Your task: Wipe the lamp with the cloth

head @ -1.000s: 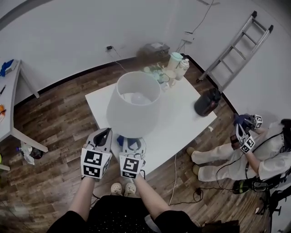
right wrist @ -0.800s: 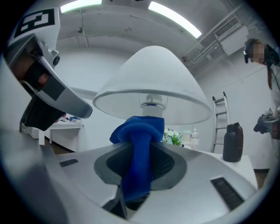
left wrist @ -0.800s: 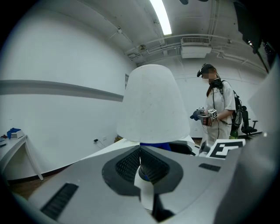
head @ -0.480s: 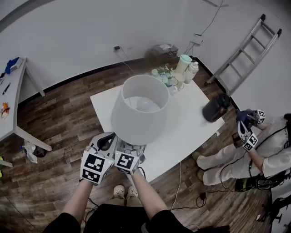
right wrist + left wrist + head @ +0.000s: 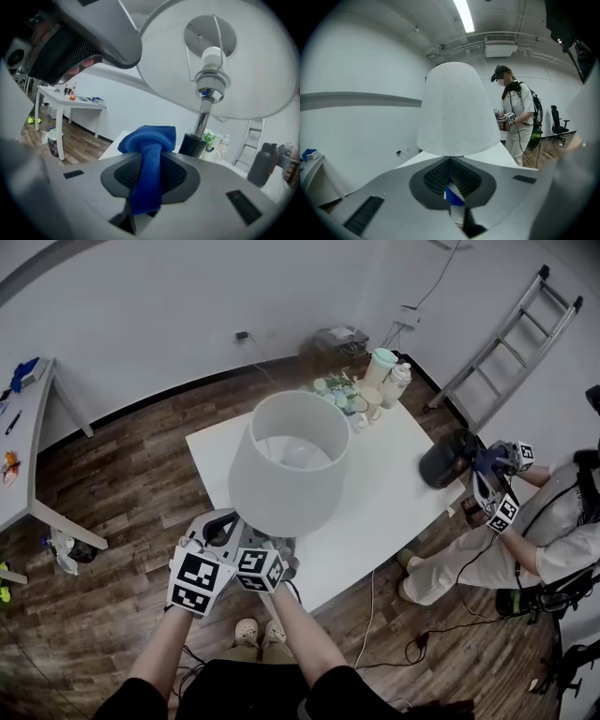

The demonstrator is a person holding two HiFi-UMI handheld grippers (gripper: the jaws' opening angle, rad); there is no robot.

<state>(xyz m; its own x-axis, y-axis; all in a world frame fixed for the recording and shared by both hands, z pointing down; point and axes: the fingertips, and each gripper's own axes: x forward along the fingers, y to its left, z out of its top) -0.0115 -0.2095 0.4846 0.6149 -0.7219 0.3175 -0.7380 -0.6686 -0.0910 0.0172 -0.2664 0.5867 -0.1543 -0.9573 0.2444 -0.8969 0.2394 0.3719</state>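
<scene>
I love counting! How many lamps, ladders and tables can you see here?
Lamps: 1
Ladders: 1
Tables: 2
Total: 4

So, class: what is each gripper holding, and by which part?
Right gripper: blue cloth, pinched across its bunched middle. Left gripper: a small blue-and-white scrap sits between its jaws; what it is cannot be told.

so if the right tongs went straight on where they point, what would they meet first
Most likely the lamp, at its black base, just right of the cloth that the right tongs hold, though depth is unclear.
</scene>
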